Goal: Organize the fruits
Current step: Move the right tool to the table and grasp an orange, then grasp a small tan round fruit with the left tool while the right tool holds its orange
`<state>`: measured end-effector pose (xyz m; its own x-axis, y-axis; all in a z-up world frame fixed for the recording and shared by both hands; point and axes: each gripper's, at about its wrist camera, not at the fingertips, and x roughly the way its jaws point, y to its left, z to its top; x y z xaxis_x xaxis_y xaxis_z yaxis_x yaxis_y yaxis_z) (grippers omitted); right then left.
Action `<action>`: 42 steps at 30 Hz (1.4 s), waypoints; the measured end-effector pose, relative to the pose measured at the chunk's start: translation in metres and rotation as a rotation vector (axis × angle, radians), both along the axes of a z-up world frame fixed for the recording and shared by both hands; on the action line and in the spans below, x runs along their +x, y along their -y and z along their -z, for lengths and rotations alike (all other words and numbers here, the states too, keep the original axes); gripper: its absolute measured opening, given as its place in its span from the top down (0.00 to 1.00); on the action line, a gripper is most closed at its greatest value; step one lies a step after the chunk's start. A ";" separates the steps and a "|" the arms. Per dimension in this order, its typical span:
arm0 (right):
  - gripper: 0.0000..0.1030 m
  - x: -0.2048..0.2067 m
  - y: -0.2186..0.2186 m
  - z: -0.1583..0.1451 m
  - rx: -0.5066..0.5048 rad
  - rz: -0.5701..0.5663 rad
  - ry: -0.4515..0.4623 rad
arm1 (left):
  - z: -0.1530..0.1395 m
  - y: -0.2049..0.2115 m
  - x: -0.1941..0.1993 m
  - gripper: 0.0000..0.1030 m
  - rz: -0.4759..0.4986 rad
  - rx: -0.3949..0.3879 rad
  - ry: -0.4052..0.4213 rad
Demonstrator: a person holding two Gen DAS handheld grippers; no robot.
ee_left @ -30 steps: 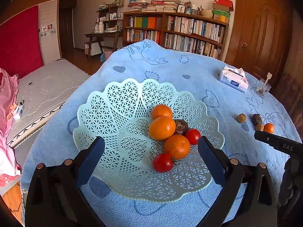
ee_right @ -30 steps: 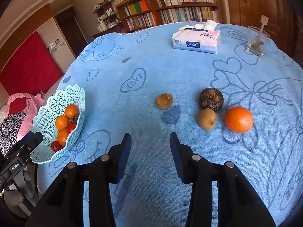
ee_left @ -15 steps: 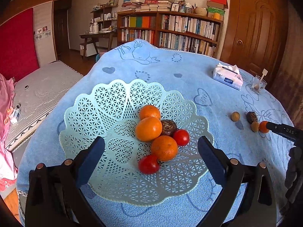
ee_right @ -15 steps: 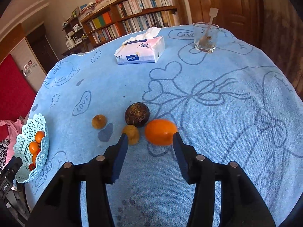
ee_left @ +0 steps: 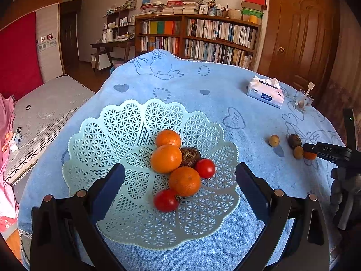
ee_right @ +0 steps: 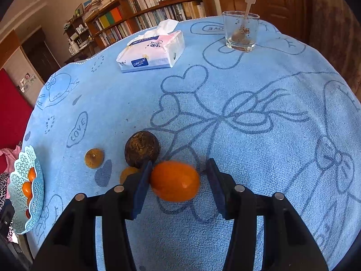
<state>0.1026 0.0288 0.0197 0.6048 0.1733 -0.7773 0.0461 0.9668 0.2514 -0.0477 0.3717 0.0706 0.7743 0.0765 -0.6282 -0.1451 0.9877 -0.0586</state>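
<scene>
Four fruits remain loose on my blue surface (ee_right: 259, 94). Right gripper (ee_right: 178, 180), a second ago short of them, now straddles the orange (ee_right: 174, 181), jaws apart, unclamped; grasp comes next. Left gripper (ee_left: 180, 187) hovers, jaws wide, over the basket (ee_left: 126, 131).

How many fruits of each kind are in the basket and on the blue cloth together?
Oranges: 4
Tomatoes: 2
Dark brown wrinkled fruits: 2
Small yellow-brown fruits: 2
Total: 10
</scene>
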 end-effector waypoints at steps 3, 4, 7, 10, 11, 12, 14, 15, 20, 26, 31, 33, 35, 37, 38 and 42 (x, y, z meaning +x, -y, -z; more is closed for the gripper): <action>0.50 0.001 -0.003 0.001 -0.014 -0.011 0.006 | -0.001 0.005 0.003 0.03 0.011 0.000 0.000; 0.50 0.001 -0.003 0.001 -0.016 -0.014 0.007 | -0.001 0.008 0.004 0.03 0.017 0.001 0.000; 0.50 0.000 -0.005 0.001 -0.035 -0.031 0.012 | -0.004 0.015 0.007 0.03 0.034 0.007 0.004; 0.56 -0.004 -0.007 0.001 -0.057 -0.059 0.021 | -0.006 0.022 0.009 0.03 0.049 0.010 0.008; 0.58 -0.005 -0.008 0.000 -0.057 -0.069 0.021 | -0.007 0.025 0.011 0.03 0.055 0.012 0.009; 0.58 -0.008 -0.009 -0.001 -0.062 -0.075 0.021 | -0.008 0.027 0.011 0.03 0.061 0.014 0.009; 0.58 -0.012 -0.008 -0.001 -0.065 -0.085 0.022 | -0.009 0.033 0.013 0.03 0.074 0.017 0.009; 0.58 -0.015 -0.008 -0.002 -0.065 -0.087 0.023 | -0.009 0.036 0.014 0.03 0.081 0.019 0.009; 0.58 -0.028 0.003 -0.008 -0.062 -0.074 0.046 | -0.009 0.054 0.020 0.03 0.119 0.028 -0.001; 0.58 -0.039 0.015 -0.014 -0.115 -0.041 0.103 | -0.005 0.087 0.031 0.03 0.189 0.047 -0.016; 0.58 -0.040 0.025 -0.008 -0.111 -0.014 0.111 | 0.000 0.121 0.044 0.03 0.257 0.072 -0.035; 0.58 -0.039 0.029 -0.005 -0.092 -0.005 0.105 | 0.003 0.136 0.049 0.03 0.287 0.086 -0.041; 0.58 -0.039 0.032 -0.005 -0.078 0.004 0.106 | 0.006 0.150 0.055 0.03 0.318 0.094 -0.047; 0.58 -0.040 0.034 -0.004 -0.066 0.008 0.110 | 0.010 0.162 0.060 0.03 0.351 0.089 -0.052; 0.58 -0.040 0.035 -0.004 -0.061 0.010 0.110 | 0.012 0.168 0.064 0.03 0.364 0.084 -0.056; 0.58 -0.040 0.038 -0.003 -0.040 0.020 0.109 | 0.025 0.187 0.080 0.03 0.419 0.052 -0.092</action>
